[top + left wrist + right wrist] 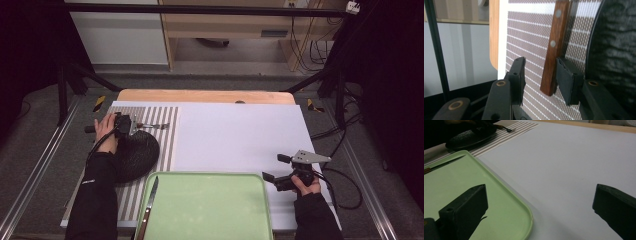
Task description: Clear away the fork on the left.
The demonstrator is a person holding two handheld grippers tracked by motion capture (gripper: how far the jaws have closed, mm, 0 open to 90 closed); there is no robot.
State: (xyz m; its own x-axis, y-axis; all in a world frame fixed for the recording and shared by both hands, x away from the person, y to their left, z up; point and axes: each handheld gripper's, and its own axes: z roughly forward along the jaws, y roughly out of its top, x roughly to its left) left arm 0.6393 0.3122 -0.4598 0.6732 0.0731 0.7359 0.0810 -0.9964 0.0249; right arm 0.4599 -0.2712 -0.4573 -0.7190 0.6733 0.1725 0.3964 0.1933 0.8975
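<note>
Closing on the wooden handle (552, 57) of a fork (150, 126) is where this could slip — in the left gripper view the handle lies flat on the striped placemat (529, 42) between the jaws, nearer one pad, which looks to be at or almost against it, while the other pad stands clear with a gap. The jaws are part-way spread and not yet pinching the wood. If one pad meets the handle well before the other, I judge it may shove the fork sideways across the mat instead of clamping it, or pivot it so the tines swing toward the black plate (134, 155) just beside it. The grip also sits near the very end of the handle, so a lift from there could let the heavier tine end droop or twist out. In the high view the left gripper (131, 125) lies low over the far end of the placemat, the left hand (106, 131) wrapped around its body and the forearm running up along the left edge of the surface (235, 135), past the plate. The right gripper (274, 169) rests near the right corner of the green tray (260, 190), its jaws spread wide with nothing between them — pointing across the bare white sheet. A knife (149, 207) lies along the tray's left side.
</note>
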